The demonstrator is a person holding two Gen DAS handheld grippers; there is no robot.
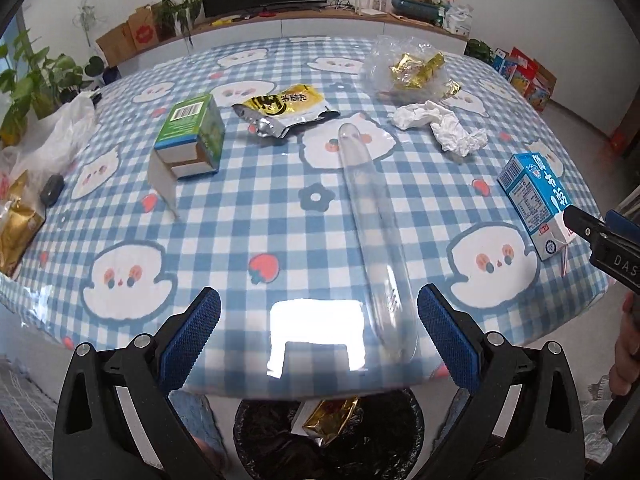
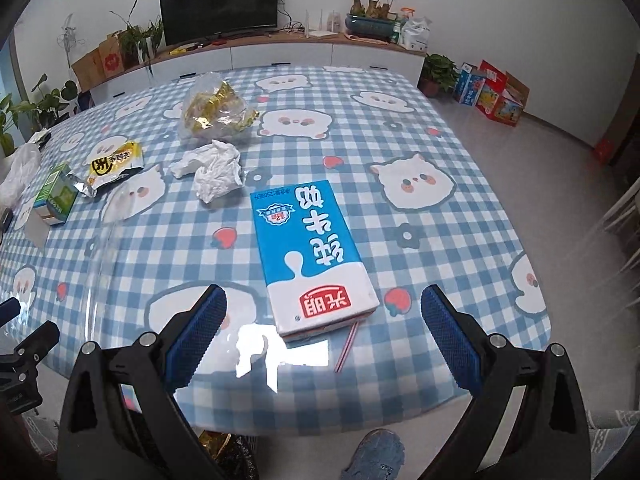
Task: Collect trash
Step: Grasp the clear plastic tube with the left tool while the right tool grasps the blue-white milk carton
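My left gripper point(image 1: 319, 322) is open at the table's near edge, above a black-lined bin point(image 1: 328, 436) holding a gold wrapper. A clear plastic tube point(image 1: 372, 232) lies ahead of it, its near end by the right finger. Further off lie a green carton point(image 1: 192, 136), a yellow snack bag point(image 1: 286, 110), a crumpled tissue point(image 1: 440, 124) and a clear bag of gold wrappers point(image 1: 408, 68). My right gripper point(image 2: 324, 328) is open just in front of a blue-and-white milk carton point(image 2: 308, 252) lying flat with a straw point(image 2: 347, 344) at its near end.
The checked tablecloth point(image 2: 440, 240) covers a rounded table. A white plastic bag point(image 1: 52, 136), a dark small object point(image 1: 52, 190) and a gold packet point(image 1: 16, 228) sit at the left edge. A shoe point(image 2: 374, 456) shows below the table. Plants, boxes and a monitor line the far wall.
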